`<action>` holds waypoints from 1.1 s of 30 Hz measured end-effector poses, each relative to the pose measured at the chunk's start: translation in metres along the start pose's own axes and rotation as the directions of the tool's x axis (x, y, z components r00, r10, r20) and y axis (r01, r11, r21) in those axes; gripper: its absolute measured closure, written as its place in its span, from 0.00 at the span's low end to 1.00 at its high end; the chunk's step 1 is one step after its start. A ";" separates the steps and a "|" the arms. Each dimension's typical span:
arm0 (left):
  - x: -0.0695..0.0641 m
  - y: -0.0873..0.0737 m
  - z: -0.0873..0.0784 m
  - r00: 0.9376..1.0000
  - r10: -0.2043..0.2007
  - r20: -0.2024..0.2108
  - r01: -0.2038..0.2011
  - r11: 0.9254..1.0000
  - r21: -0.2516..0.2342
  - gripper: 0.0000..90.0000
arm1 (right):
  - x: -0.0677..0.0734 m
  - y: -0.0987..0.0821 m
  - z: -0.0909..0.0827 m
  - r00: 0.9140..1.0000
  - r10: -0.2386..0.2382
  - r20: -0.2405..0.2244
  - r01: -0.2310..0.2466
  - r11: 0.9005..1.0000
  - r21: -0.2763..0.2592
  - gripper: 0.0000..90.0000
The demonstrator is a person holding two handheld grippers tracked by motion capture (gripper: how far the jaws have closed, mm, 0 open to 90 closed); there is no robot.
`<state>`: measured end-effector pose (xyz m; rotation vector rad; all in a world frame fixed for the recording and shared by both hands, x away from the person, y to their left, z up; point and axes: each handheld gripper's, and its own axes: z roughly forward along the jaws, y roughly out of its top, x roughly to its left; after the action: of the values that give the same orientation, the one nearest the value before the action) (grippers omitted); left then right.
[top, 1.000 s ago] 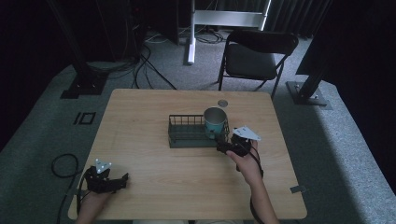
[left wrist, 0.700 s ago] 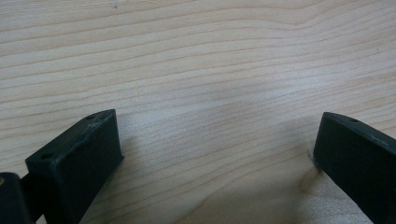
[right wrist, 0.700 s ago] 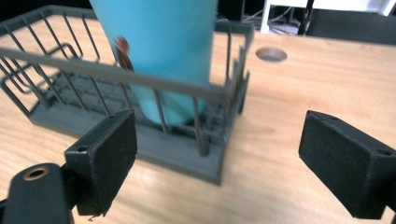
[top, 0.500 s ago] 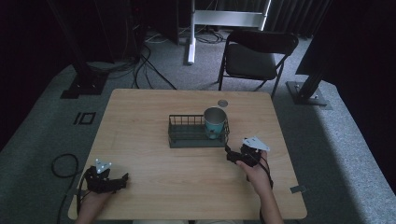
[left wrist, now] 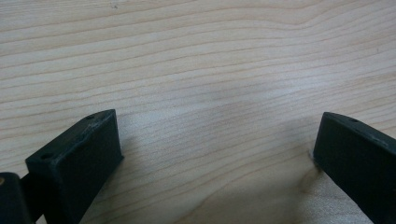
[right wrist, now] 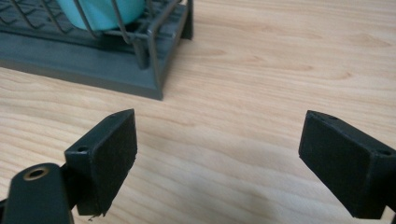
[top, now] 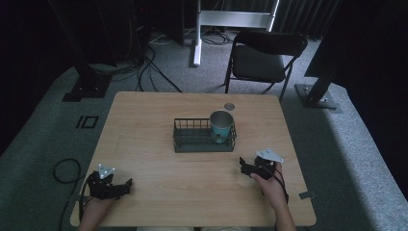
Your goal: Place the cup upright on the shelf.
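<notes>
Pulled back from the wire basket, the right gripper [top: 251,168] now sits near the table's front right, jaws spread wide and empty.

Largest first: the pale wood-grain table [top: 144,125] carries everything — smooth, lightly streaked. At its middle stands the dark wire basket [top: 192,139], a rectangular rack of thin rods on a flat base, with the teal metal cup [top: 221,126] upright in its right end; so the cup looks already placed, and I judge little is left beyond resting both hands. A small round disc [top: 229,106] lies behind the basket. The left gripper [top: 115,187] rests at the front left corner, jaws released — nothing between them.
</notes>
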<state>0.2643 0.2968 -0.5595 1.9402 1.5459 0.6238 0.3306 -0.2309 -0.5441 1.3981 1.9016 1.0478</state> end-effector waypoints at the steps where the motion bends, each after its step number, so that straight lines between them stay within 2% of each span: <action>1: 0.000 0.000 0.000 1.000 0.000 0.000 0.000 1.000 0.000 0.02 | -0.001 -0.001 -0.001 1.000 0.008 0.002 -0.008 1.000 0.004 0.12; 6: 0.000 0.000 0.000 1.000 0.001 0.000 -0.001 1.000 0.001 0.02 | -0.007 -0.007 -0.007 0.999 -0.005 0.036 0.004 0.999 0.036 0.12; 14: 0.000 0.000 0.000 1.000 0.000 0.000 0.000 1.000 0.000 0.02 | -0.025 -0.022 -0.020 0.996 0.027 0.088 -0.034 0.996 0.078 0.12; 19: 0.000 0.000 0.000 1.000 0.000 0.000 0.000 1.000 0.000 0.02 | -0.030 -0.029 -0.023 0.995 0.021 0.100 -0.032 0.994 0.106 0.12; 23: 0.000 0.000 0.000 1.000 0.000 0.000 0.000 1.000 0.000 0.02 | -0.034 -0.032 -0.026 0.995 0.028 0.101 -0.040 0.992 0.117 0.12; 26: 0.000 0.000 0.000 1.000 0.000 0.000 0.000 1.000 0.000 0.02 | -0.036 -0.034 -0.025 0.997 0.004 0.076 -0.018 0.984 0.177 0.12; 28: 0.000 0.000 0.000 1.000 0.001 0.000 -0.001 1.000 0.000 0.02 | -0.037 -0.034 -0.024 0.998 0.026 0.061 -0.037 0.982 0.185 0.12; 33: 0.000 0.000 0.000 1.000 0.001 0.000 -0.001 1.000 0.000 0.02 | -0.037 -0.033 -0.023 0.998 0.026 0.057 -0.036 0.982 0.185 0.12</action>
<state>0.2643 0.2968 -0.5595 1.9414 1.5453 0.6242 0.3062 -0.2778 -0.5599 1.5483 1.9852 0.8541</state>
